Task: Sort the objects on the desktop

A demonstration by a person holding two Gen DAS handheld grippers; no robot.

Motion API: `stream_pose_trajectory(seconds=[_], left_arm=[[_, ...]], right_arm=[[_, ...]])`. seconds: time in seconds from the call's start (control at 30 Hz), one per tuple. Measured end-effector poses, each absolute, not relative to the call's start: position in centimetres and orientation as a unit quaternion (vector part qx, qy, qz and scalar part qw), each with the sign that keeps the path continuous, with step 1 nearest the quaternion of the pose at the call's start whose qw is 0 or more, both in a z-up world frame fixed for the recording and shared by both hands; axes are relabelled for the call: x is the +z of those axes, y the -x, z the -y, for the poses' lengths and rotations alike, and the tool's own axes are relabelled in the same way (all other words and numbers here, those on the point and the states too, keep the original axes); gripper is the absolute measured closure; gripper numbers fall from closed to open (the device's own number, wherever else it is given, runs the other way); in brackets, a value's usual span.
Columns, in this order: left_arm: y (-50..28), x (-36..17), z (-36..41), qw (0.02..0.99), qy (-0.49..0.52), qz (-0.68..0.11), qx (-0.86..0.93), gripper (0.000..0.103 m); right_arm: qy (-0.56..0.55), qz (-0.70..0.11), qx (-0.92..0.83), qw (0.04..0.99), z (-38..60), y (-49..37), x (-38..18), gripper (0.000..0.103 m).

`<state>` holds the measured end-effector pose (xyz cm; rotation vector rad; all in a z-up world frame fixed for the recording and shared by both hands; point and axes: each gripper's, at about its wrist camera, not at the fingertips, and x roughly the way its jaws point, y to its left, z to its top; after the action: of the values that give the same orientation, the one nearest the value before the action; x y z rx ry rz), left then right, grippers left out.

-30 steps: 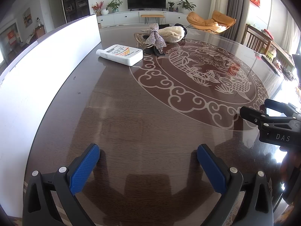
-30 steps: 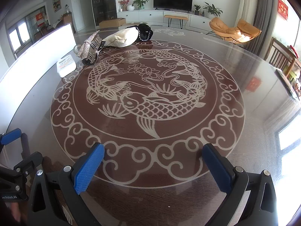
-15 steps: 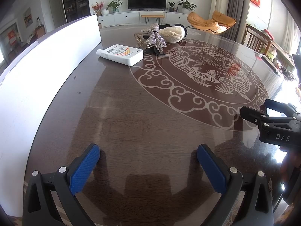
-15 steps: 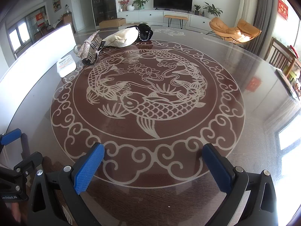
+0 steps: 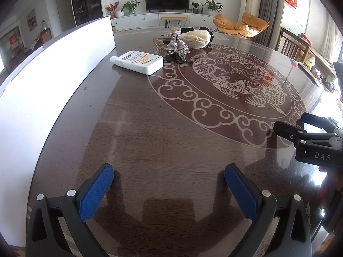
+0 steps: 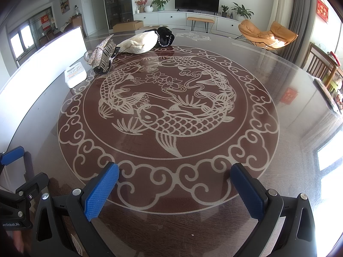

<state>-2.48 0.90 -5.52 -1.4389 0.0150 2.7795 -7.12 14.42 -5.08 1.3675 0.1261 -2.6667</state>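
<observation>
The left hand-held gripper (image 5: 169, 184) and the right hand-held gripper (image 6: 174, 184) are held low over the near edge of the desk (image 5: 150, 128), each with its blue pads spread wide and nothing between them. Well beyond both, toward the far left of the desk, a white bottle (image 5: 137, 62) is seen lying flat beside the white board (image 5: 53, 64). Just behind it a sequined bow (image 5: 176, 42), a cream knitted item (image 5: 196, 39) and a black item (image 6: 164, 36) are clustered together.
</observation>
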Motion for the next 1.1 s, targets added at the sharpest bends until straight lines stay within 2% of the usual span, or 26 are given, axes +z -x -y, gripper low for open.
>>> stream_pose_trajectory(seconds=[1.1], left_arm=[[2.75,-5.56,-0.76,-0.002,0.462,0.0,0.887,0.0]], right_arm=[[-0.455,-0.042,-0.887,0.071,-14.4,7.12,-5.07,0.0]])
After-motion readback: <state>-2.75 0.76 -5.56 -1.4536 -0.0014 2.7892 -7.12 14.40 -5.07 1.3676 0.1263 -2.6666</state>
